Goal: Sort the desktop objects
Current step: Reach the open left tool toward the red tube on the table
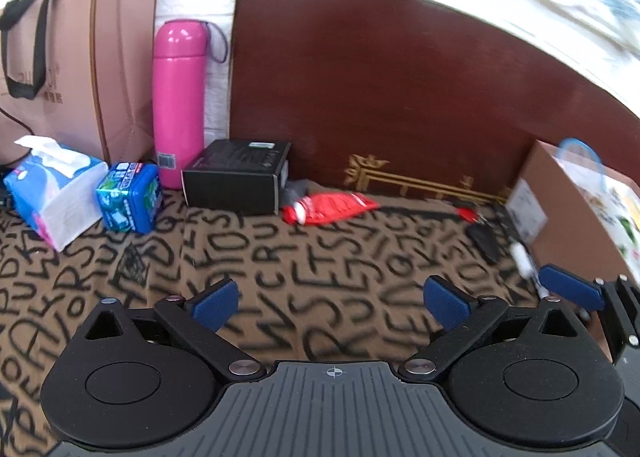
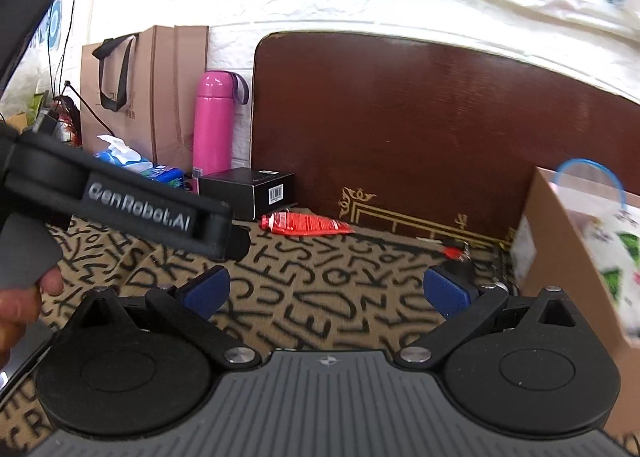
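Loose objects lie on a tan cloth with black letters (image 1: 320,249). A red tube (image 1: 332,207) lies at the back middle beside a black box (image 1: 236,177). At the right lie a white marker (image 1: 524,261), a black key fob (image 1: 486,243) and a small red item (image 1: 466,213). My left gripper (image 1: 331,303) hovers open and empty over the cloth's middle. My right gripper (image 2: 327,293) is also open and empty, with the red tube (image 2: 304,223) well ahead of it. One blue right-gripper fingertip (image 1: 572,289) shows near the marker.
A pink bottle (image 1: 178,101), a blue tin (image 1: 130,197), a tissue pack (image 1: 52,189) and a brown paper bag (image 1: 80,57) stand back left. A dark wooden board (image 1: 400,77) closes the back. A cardboard box (image 2: 568,249) holding a patterned bag stands at the right. A hand (image 2: 24,297) holds the left gripper's housing (image 2: 140,209).
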`<action>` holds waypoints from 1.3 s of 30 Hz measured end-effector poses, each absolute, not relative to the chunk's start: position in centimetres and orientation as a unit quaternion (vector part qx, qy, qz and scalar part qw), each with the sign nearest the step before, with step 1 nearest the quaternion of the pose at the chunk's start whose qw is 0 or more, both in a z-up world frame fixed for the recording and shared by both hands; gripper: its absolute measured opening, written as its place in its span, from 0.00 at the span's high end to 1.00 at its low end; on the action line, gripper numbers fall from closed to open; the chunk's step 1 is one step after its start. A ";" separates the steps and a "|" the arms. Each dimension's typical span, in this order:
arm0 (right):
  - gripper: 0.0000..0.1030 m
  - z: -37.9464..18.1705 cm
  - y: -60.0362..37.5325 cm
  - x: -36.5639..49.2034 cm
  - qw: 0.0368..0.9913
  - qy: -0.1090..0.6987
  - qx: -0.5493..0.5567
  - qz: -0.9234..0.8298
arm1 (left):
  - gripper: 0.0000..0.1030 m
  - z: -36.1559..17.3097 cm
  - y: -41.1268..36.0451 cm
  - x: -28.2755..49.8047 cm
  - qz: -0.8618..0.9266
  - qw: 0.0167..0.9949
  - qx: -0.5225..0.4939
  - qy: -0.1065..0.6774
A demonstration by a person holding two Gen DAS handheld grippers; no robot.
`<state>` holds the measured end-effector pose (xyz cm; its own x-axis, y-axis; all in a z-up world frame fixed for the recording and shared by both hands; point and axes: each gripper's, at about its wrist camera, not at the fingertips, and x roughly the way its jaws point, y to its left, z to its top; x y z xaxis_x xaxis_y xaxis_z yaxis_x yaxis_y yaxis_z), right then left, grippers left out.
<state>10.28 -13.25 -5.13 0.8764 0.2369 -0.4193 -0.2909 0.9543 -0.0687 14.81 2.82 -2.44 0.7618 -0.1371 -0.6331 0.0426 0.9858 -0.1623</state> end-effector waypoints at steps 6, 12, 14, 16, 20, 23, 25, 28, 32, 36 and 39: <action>0.02 -6.8 -12.8 15.9 0.961 0.229 -0.070 0.138 | 0.08 -4.2 4.5 20.7 -0.048 0.926 -0.096 0.363; 0.02 -8.9 -12.2 20.9 0.952 0.248 -0.086 0.155 | 0.14 -6.5 4.8 25.3 -0.060 0.915 -0.110 0.383; 0.02 -9.4 -12.0 22.3 0.950 0.251 -0.092 0.163 | 0.14 -7.0 4.7 26.6 -0.062 0.915 -0.112 0.384; 0.02 -9.8 -11.9 23.6 0.947 0.255 -0.093 0.174 | 0.14 -7.3 4.5 27.5 -0.063 0.917 -0.105 0.380; 0.02 -10.5 -12.1 26.6 0.937 0.279 -0.074 0.197 | 0.13 -8.1 4.4 29.2 -0.058 0.913 -0.106 0.389; 0.02 -10.8 -12.4 28.5 0.930 0.296 -0.058 0.209 | 0.11 -8.5 4.6 29.4 -0.054 0.910 -0.126 0.391; 0.02 -11.2 -12.3 29.7 0.924 0.312 -0.052 0.215 | 0.12 -8.4 4.4 29.6 -0.049 0.908 -0.124 0.397; 0.01 -11.3 -11.7 30.8 0.917 0.316 -0.058 0.237 | 0.13 -8.2 4.1 29.9 -0.032 0.905 -0.128 0.405; 0.19 -11.2 -10.9 30.2 0.904 0.303 -0.077 0.290 | 0.26 -8.1 4.3 29.7 -0.008 0.904 -0.137 0.406; 0.27 -11.1 -10.0 28.6 0.905 0.289 -0.103 0.296 | 0.53 -8.1 5.0 29.0 0.006 0.906 -0.119 0.405; 0.27 -11.1 -10.1 26.8 0.903 0.291 -0.102 0.300 | 0.57 -7.7 5.5 27.6 0.004 0.906 -0.122 0.405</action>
<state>26.84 -10.08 -11.11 0.6503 0.4828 -0.5865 -0.6016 0.7987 -0.0096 27.65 5.54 -7.74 0.6715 -0.0919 -0.7353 -0.1056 0.9703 -0.2177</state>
